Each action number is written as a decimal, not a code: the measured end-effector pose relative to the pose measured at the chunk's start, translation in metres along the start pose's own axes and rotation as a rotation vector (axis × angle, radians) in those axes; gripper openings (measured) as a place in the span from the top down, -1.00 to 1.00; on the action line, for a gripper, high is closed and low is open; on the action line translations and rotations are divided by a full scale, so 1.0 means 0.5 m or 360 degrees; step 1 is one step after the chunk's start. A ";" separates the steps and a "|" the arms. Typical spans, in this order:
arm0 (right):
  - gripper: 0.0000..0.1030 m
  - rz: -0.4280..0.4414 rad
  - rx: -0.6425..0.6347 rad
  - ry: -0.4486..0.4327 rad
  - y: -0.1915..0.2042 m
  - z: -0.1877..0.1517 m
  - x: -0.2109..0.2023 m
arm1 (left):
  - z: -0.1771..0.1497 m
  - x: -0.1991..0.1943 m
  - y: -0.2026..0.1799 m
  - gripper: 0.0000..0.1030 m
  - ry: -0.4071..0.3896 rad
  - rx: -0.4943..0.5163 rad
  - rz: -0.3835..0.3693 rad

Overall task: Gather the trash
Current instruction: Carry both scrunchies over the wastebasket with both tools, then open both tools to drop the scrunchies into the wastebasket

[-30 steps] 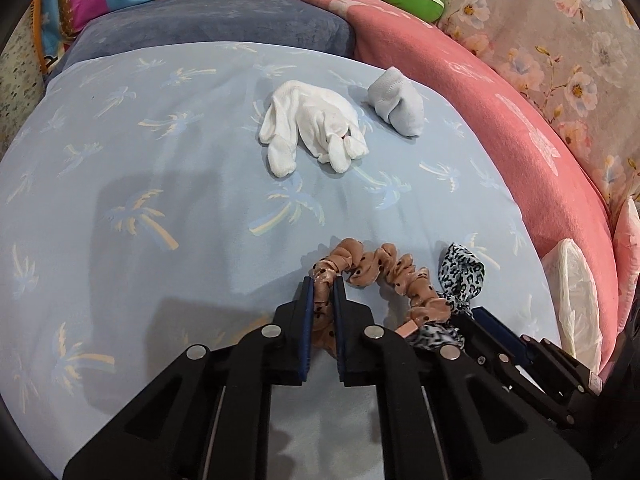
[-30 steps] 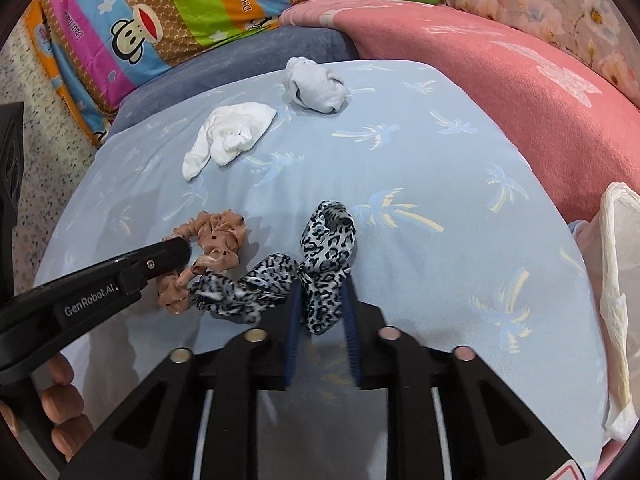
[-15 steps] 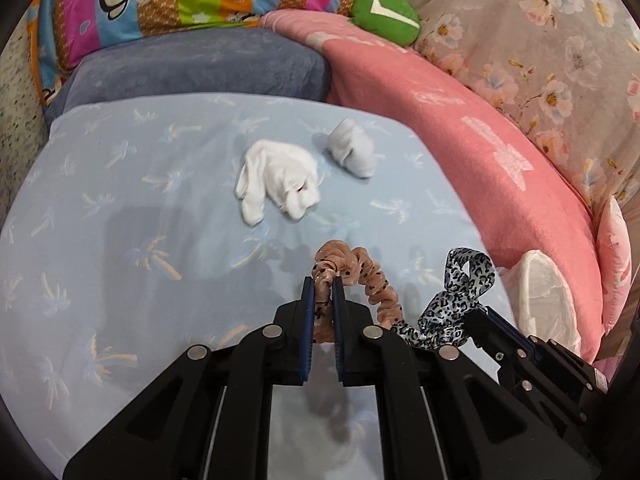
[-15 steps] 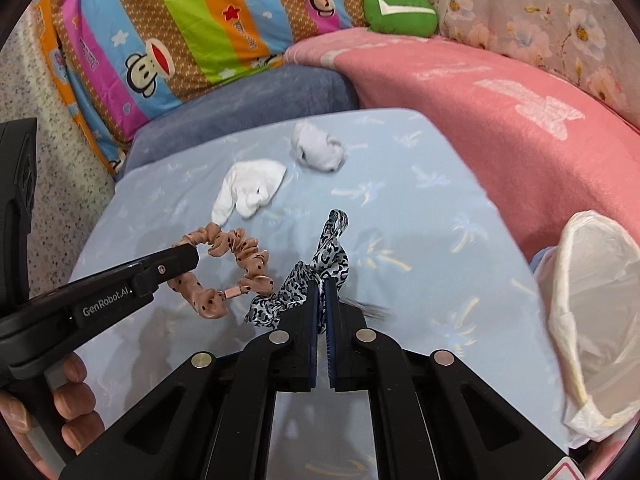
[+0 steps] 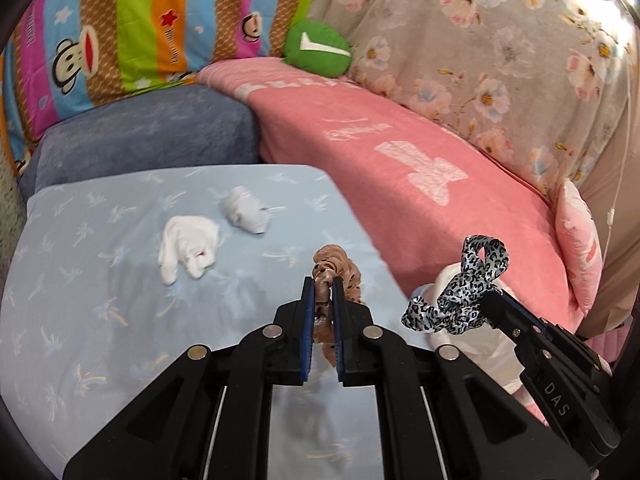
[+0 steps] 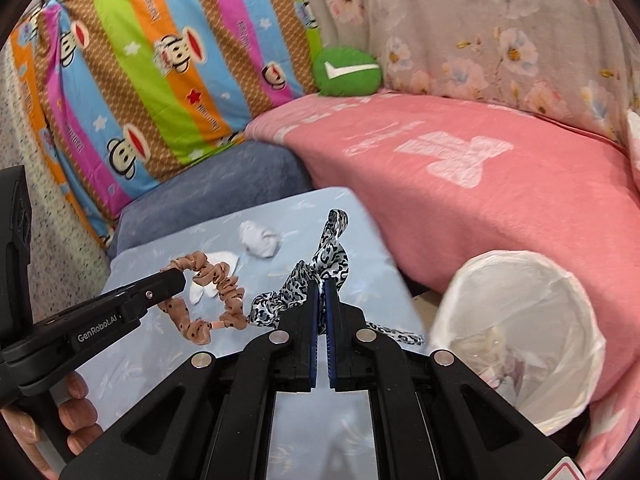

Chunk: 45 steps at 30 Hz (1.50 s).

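Observation:
My left gripper point(image 5: 320, 284) is shut on a tan spotted scrunchie point(image 5: 340, 270), which hangs in the air above the light blue cushion point(image 5: 100, 320). The right wrist view shows that scrunchie point(image 6: 212, 280) dangling from the left gripper point(image 6: 178, 278). My right gripper point(image 6: 321, 286) is shut on a black-and-white leopard-print hair tie point(image 6: 328, 248), also lifted; it point(image 5: 468, 292) shows at the right of the left wrist view. A white glove point(image 5: 188, 250) and a crumpled white sock point(image 5: 246, 214) lie on the cushion. A bin lined with a white bag point(image 6: 520, 336) stands at the lower right.
A pink blanket point(image 6: 480, 184) covers the seat to the right, a grey-blue cushion point(image 5: 140, 136) lies behind the blue one. A striped monkey-print pillow point(image 6: 160, 60), a green round cushion point(image 6: 346, 72) and floral fabric point(image 5: 500, 60) stand at the back. A hand point(image 6: 76, 412) grips the left handle.
Both grippers rose off the blue cushion, carrying the scrunchie and the leopard hair tie into the air. The bag-lined bin came into fuller view at the right.

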State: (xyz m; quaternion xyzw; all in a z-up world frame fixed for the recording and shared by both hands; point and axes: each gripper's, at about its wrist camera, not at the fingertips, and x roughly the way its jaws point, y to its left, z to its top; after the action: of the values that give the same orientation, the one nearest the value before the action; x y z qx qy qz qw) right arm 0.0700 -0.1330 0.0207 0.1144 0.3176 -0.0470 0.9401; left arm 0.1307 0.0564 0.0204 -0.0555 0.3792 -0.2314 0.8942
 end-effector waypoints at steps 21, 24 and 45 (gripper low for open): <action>0.93 -0.0208 0.0249 -0.0110 -0.281 -0.006 -0.116 | -0.018 0.056 -0.288 0.83 0.0078 0.0328 -0.0215; 0.93 -0.0228 0.0277 -0.0110 -0.310 -0.011 -0.118 | -0.022 0.068 -0.313 0.83 0.0100 0.0358 -0.0236; 0.92 -0.0310 0.0360 -0.0055 -0.410 -0.037 -0.085 | -0.037 0.146 -0.391 0.17 0.0189 0.0398 -0.0280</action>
State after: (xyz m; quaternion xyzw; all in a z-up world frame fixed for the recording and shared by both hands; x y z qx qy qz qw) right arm -0.0076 -0.3264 -0.0055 0.1875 0.3035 -0.1755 0.9176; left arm 0.0890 -0.1486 0.0135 0.0368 0.3934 -0.3571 0.8464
